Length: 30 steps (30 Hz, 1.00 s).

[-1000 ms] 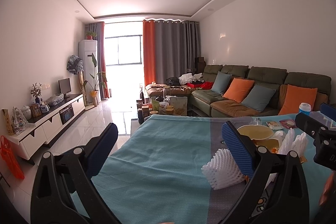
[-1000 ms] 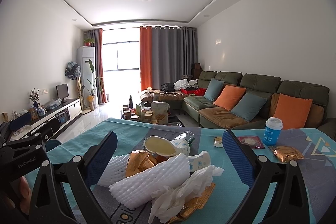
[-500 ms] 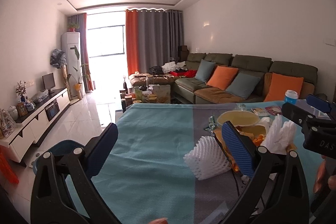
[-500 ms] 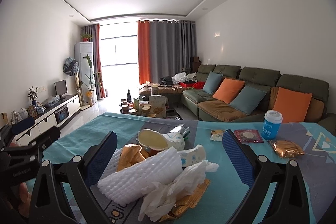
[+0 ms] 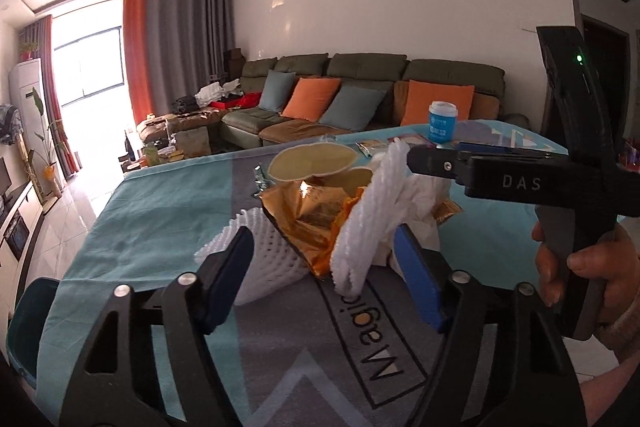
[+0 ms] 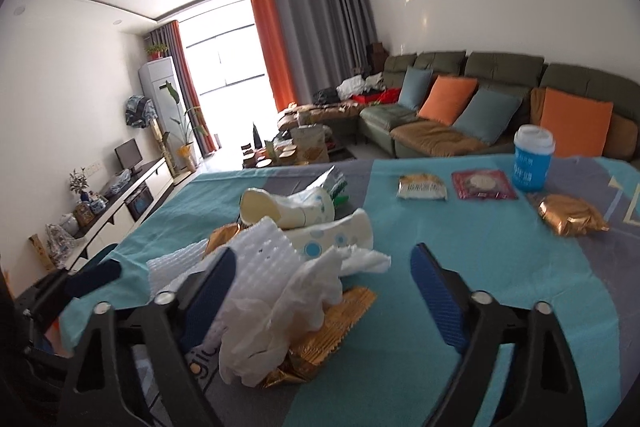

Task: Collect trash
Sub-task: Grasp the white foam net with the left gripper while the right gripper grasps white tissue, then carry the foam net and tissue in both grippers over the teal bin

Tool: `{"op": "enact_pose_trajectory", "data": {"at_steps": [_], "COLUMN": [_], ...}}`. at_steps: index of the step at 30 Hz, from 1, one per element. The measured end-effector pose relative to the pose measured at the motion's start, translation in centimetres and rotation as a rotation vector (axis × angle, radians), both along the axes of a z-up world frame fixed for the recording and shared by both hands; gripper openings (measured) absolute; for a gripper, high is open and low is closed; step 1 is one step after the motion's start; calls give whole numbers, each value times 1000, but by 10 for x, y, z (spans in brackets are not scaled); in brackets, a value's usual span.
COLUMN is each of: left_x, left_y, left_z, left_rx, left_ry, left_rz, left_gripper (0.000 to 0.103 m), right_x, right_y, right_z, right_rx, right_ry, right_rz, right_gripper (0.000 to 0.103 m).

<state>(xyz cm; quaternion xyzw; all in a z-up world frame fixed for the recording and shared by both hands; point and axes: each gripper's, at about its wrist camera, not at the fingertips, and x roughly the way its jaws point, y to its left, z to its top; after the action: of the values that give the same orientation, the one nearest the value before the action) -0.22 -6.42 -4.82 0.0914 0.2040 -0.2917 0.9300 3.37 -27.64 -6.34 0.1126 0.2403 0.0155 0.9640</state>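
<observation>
At frame centre in both views, a heap of trash point(image 5: 340, 219) sits on the cloth-covered bench point(image 5: 160, 211): dimpled white foam netting, crinkled gold foil, soft tissue. The left gripper point(image 5: 324, 279) and right gripper point(image 6: 320, 291) straddle it, fingers closing, not yet pressing.

On the table point(image 6: 460, 307) a heap of trash — foam netting point(image 6: 256, 255), crumpled tissue point(image 6: 308, 291), foil wrappers point(image 6: 328, 343) beneath, two paper cups point(image 6: 288, 207) behind. To its right lie two sachets point(image 6: 422, 187), a foil packet point(image 6: 568, 215) and an upright lidded cup point(image 6: 532, 159); the sofa point(image 6: 480, 99) stands behind the table.
</observation>
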Motion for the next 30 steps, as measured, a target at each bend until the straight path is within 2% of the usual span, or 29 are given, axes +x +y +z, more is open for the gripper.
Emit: {"op": "enact_pose_trajectory", "data": {"at_steps": [2, 3, 5, 7, 9, 12, 20, 25, 30], "left_x": [4, 6, 13, 15, 15, 11, 0, -9, -11], "left_y": [-6, -7, -11, -12, -12, -7, 29, 60, 94], "left_z": [-6, -8, -11, -13, -15, -10, 16, 34, 46], "left_rx": [5, 4, 8, 10, 5, -14, -85, -126, -144], "left_ry": [31, 46, 62, 64, 59, 55, 9, -23, -60], "left_rz": [-22, -33, -43, -47, -48, -61, -64, -17, 76], "left_gripper": [44, 39, 21, 16, 13, 12, 12, 12, 12], "right_x": [2, 2, 3, 2, 1, -3, -18, -19, -13], "right_y": [-3, -5, -8, -11, -14, -16, -10, -2, 17], "right_z": [-3, -5, -7, -8, -8, -3, 37, 56, 70], "right_rx": [41, 60, 95, 123, 152, 171, 162, 162, 148], "right_ry": [25, 32, 45, 51, 60, 49, -39, -75, -107], "right_rz": [24, 33, 42, 53, 65, 77, 126, 155, 214], "right_gripper": [63, 56, 47, 27, 13, 11, 11, 11, 11]}}
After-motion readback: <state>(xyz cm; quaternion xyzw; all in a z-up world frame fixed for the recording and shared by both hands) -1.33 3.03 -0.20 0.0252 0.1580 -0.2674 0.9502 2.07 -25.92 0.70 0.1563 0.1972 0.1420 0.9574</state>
